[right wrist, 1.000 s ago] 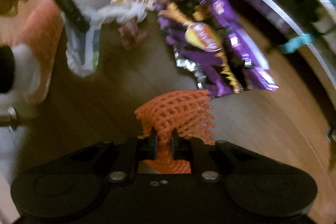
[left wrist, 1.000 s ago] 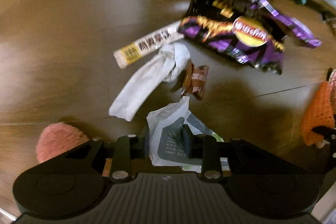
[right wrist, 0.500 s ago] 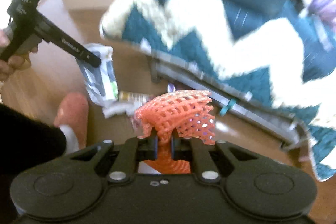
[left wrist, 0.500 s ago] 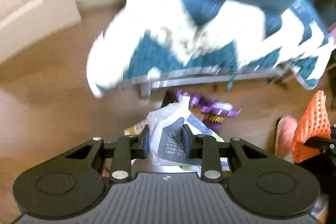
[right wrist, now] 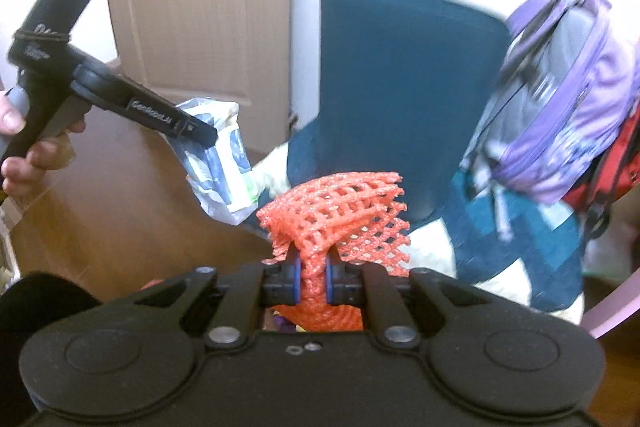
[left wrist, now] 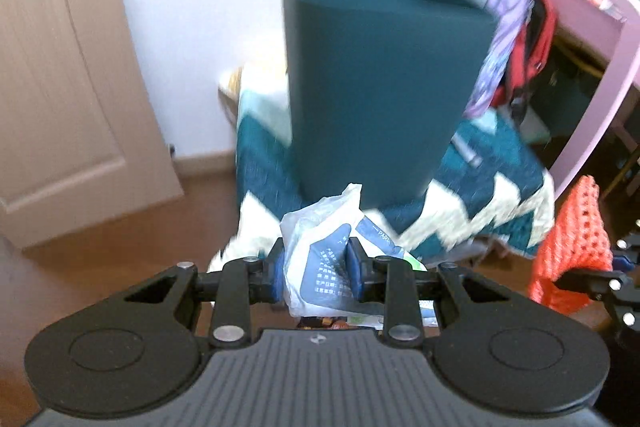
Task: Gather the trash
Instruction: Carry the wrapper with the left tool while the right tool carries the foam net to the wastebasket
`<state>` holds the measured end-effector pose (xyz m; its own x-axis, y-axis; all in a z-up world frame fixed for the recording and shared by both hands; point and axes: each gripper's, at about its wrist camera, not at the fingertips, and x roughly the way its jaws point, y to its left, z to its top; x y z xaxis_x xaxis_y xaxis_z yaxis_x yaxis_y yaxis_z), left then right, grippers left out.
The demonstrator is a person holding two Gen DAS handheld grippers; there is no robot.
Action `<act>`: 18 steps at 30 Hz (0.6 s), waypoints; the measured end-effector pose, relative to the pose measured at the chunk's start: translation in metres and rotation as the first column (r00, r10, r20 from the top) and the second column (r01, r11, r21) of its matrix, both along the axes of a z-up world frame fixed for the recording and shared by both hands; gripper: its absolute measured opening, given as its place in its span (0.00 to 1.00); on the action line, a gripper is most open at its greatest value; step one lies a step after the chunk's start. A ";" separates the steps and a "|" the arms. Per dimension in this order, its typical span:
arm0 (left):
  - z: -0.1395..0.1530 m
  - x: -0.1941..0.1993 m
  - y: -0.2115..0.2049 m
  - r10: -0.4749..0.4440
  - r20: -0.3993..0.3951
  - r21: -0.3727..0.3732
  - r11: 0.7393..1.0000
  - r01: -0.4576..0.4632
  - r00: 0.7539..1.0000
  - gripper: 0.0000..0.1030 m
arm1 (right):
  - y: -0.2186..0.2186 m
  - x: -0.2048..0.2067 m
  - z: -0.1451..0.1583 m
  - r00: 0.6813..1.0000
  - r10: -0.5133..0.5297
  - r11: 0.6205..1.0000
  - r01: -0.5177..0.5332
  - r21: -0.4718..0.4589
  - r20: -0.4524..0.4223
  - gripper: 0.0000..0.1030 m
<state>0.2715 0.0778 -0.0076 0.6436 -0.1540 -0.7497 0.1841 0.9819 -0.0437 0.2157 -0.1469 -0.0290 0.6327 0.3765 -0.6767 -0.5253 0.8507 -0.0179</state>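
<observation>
Landmark: the blue chair, draped with a zigzag blanket; I place everything else against it.

View change: a second ago both my cameras looked down at floor litter, wrappers and a tissue; now both face the chair and no floor litter shows. I read this as both tools lifted and turned away from the pile.

Left gripper: clamped on a white-and-blue plastic wrapper, as it was a second ago; the wrapper hangs in the air in front of the chair's seat.

Right gripper: pinched tight on an orange foam net, grip unchanged; the net stands up in front of the chair, right of the wrapper.

Side items: a purple backpack hangs at the chair's right side; a door stands to its left.

Task meaning: I judge two pieces picked and in transit, the rest left for another pass.

Bin: not in view; I cannot tell where it is.
</observation>
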 end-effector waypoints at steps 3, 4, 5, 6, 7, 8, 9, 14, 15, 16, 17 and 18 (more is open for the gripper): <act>0.033 -0.008 -0.013 -0.010 0.064 0.009 1.000 0.009 0.998 0.29 | -0.007 0.000 0.025 0.998 -0.018 1.000 0.018 0.012 0.055 0.10; 0.044 -0.009 -0.017 -0.013 0.084 0.012 1.000 0.012 0.996 0.29 | -0.010 0.002 0.036 0.997 -0.025 0.999 0.023 0.022 0.074 0.10; 0.056 -0.012 -0.020 -0.015 0.105 0.013 1.000 0.014 0.994 0.29 | -0.011 0.003 0.044 0.995 -0.031 0.999 0.028 0.029 0.090 0.10; 0.066 -0.012 -0.024 -0.016 0.126 0.016 1.000 0.014 0.992 0.29 | -0.012 0.004 0.051 0.994 -0.036 0.999 0.032 0.035 0.106 0.10; 0.076 -0.012 -0.027 -0.016 0.145 0.018 1.000 0.014 0.989 0.29 | -0.013 0.008 0.060 0.992 -0.038 0.999 0.034 0.041 0.123 0.10; 0.086 -0.011 -0.030 -0.017 0.165 0.021 1.000 0.013 0.986 0.29 | -0.013 0.011 0.070 0.989 -0.039 0.998 0.033 0.047 0.142 0.10; 0.097 -0.009 -0.034 -0.016 0.188 0.026 1.000 0.011 0.982 0.29 | -0.013 0.015 0.080 0.986 -0.042 0.998 0.034 0.055 0.159 0.10; 0.131 0.012 -0.048 0.009 0.254 0.026 1.000 -0.017 0.967 0.29 | -0.018 0.044 0.117 0.980 -0.071 0.991 0.048 0.126 0.185 0.10; 0.138 0.017 -0.049 0.018 0.263 0.025 0.999 -0.025 0.965 0.29 | -0.018 0.051 0.122 0.979 -0.075 0.990 0.051 0.131 0.187 0.10; 0.144 0.023 -0.050 0.028 0.273 0.028 0.999 -0.037 0.962 0.29 | -0.016 0.060 0.126 0.977 -0.082 0.990 0.057 0.131 0.195 0.10; 0.148 0.029 -0.052 0.037 0.284 0.035 0.998 -0.049 0.958 0.29 | -0.016 0.068 0.130 0.976 -0.085 0.990 0.060 0.128 0.202 0.10; 0.153 0.036 -0.054 0.046 0.295 0.042 0.997 -0.061 0.954 0.29 | -0.015 0.077 0.133 0.974 -0.089 0.990 0.063 0.127 0.210 0.10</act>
<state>0.3077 0.0237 0.1450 0.8427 -0.0811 -0.5322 0.1290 0.9902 0.0534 0.2927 -0.1619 0.1043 0.7879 0.3916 -0.4753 -0.4544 0.8906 -0.0195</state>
